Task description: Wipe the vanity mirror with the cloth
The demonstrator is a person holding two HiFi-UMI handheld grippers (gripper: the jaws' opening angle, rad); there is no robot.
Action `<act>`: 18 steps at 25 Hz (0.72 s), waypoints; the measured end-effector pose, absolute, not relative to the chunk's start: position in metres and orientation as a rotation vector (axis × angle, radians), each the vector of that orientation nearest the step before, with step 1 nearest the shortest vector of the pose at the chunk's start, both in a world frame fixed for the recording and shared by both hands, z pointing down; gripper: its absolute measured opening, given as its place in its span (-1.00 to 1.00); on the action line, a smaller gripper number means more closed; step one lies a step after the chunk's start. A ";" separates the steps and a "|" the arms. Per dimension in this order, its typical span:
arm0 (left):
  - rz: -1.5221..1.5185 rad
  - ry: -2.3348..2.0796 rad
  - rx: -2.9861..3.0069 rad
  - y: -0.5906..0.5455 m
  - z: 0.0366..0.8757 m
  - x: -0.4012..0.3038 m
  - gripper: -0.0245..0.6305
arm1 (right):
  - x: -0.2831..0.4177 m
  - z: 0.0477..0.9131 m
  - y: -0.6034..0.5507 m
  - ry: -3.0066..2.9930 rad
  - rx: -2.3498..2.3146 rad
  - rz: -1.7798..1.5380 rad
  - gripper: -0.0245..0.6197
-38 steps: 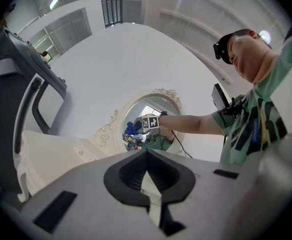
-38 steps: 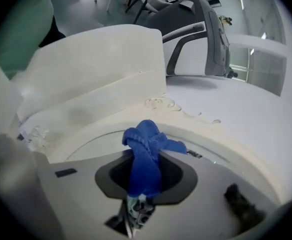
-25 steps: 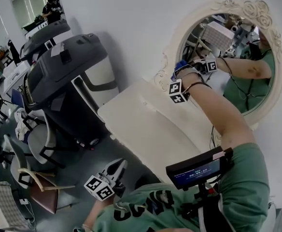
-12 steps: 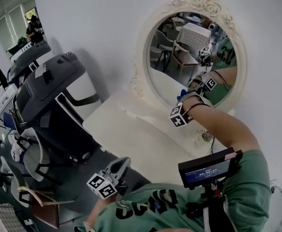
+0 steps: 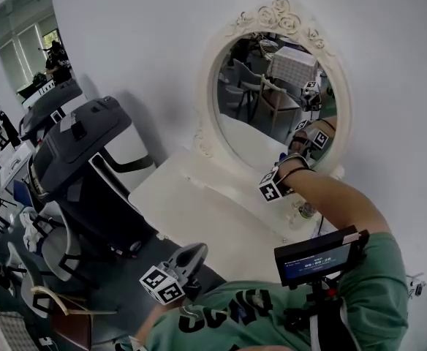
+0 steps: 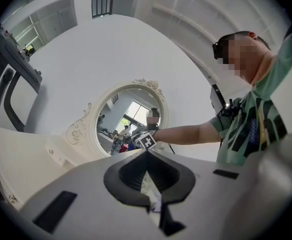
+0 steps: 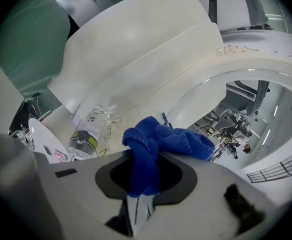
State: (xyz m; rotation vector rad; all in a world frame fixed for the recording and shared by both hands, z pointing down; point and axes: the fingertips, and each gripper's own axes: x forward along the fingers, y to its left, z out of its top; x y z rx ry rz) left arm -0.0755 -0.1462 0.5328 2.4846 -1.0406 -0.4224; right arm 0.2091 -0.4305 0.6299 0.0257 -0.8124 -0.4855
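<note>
The oval vanity mirror (image 5: 268, 86) in its ornate white frame hangs over a white vanity table (image 5: 191, 203). My right gripper (image 5: 286, 159) is at the mirror's lower right, shut on a blue cloth (image 5: 281, 156) that is bunched against the glass. In the right gripper view the blue cloth (image 7: 161, 143) spills out over the right gripper (image 7: 153, 151), with the mirror (image 7: 251, 109) just beyond it. My left gripper (image 5: 197, 249) hangs low near the person's chest, away from the table. Seen in its own view, the left gripper (image 6: 147, 153) is shut with nothing in it and points up at the mirror (image 6: 128, 119).
A clear plastic bottle (image 7: 83, 141) stands on the table by the wall under the mirror's right side, with the bottle (image 5: 302, 210) close below my right forearm. A dark grey treadmill-like machine (image 5: 82, 152) stands left of the table, and chairs (image 5: 49, 247) sit on the floor beyond.
My right gripper has carried the cloth down and to the right across the glass, from the mirror's left edge to its lower right. The left gripper has stayed low.
</note>
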 end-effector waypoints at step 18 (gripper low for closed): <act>-0.450 -1.289 2.279 -0.147 0.583 -0.198 -0.91 | -0.044 0.621 -0.578 -1.066 0.203 -1.049 -0.68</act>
